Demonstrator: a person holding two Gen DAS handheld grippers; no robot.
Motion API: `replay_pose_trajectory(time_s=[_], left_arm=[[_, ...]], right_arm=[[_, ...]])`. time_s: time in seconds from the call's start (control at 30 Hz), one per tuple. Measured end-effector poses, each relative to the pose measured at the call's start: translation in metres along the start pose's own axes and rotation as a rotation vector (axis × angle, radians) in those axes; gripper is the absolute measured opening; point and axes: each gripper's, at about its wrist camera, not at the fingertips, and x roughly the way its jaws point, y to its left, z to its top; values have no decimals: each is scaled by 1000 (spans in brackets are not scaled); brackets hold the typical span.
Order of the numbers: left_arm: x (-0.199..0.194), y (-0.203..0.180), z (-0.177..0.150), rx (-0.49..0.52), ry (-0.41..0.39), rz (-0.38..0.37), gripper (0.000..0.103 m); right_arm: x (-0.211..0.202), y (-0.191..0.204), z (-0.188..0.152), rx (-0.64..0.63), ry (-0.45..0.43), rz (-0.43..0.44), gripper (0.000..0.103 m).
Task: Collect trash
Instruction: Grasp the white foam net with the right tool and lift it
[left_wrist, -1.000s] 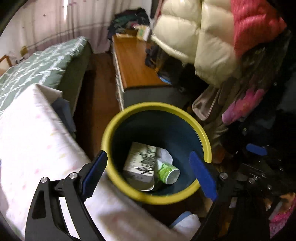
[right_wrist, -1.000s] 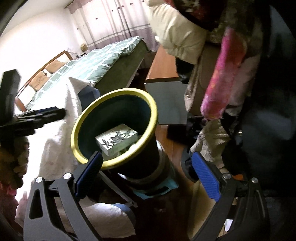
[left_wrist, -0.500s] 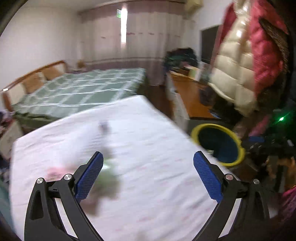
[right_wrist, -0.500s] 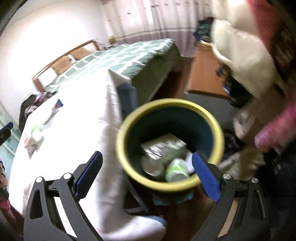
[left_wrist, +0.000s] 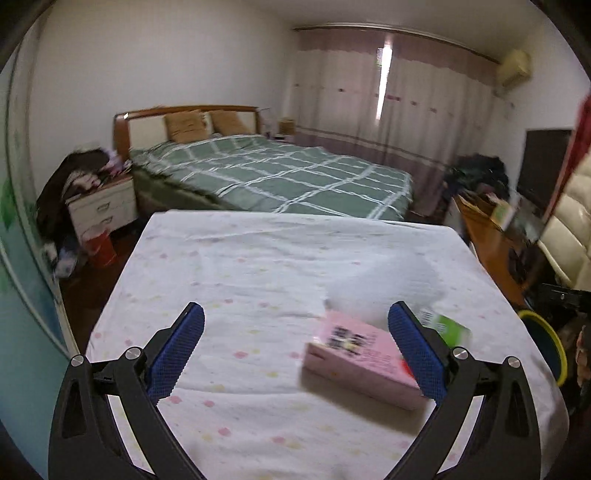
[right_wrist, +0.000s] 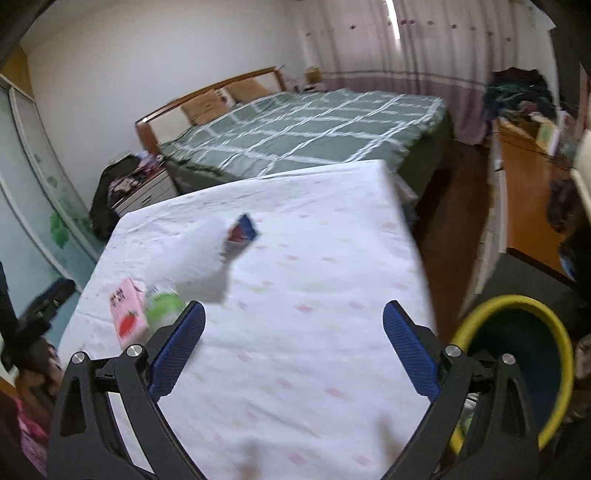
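Note:
A pink carton (left_wrist: 360, 356) lies on the white spotted table cover (left_wrist: 258, 266), just left of my open, empty left gripper's (left_wrist: 295, 347) right finger. A green and white cup (left_wrist: 445, 326) and a white crumpled tissue (left_wrist: 384, 291) lie behind it. In the right wrist view the pink carton (right_wrist: 127, 314), the green cup (right_wrist: 164, 304), the white tissue (right_wrist: 195, 258) and a small blue and red packet (right_wrist: 242, 230) lie on the table to the left. My right gripper (right_wrist: 293, 343) is open and empty above the table. The yellow-rimmed bin (right_wrist: 517, 354) stands at the right.
A bed with a green checked cover (left_wrist: 280, 173) stands beyond the table. A white nightstand (left_wrist: 101, 206) and a red bucket (left_wrist: 98, 245) are at the left. A wooden desk (right_wrist: 528, 188) with clutter runs along the right, with bare floor (right_wrist: 454, 206) between it and the table.
Both grippers have swung away from the bin toward the table. The left view has gone from looking into the bin to facing the pink carton; the right view now has the bin at its right edge.

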Motion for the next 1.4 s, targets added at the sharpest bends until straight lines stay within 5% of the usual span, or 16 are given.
replay_pose_trajectory(time_s=[0.27, 0.63, 0.7, 0.77, 0.87, 1.4], left_arm=[[18, 4, -13, -43, 10, -8, 98], [13, -19, -17, 27, -4, -11, 98], [13, -20, -17, 28, -4, -12, 98], [13, -19, -17, 27, -3, -12, 98], [13, -21, -17, 24, -1, -15, 98], [9, -29, -21, 59, -10, -31, 98]], right_arm=[[83, 48, 32, -2, 124, 116, 77], [131, 54, 36, 71, 225, 161, 75], [134, 55, 34, 84, 232, 196, 62], [138, 56, 33, 97, 237, 232, 36], [131, 58, 33, 96, 210, 249, 12], [23, 78, 51, 29, -77, 289, 9]])
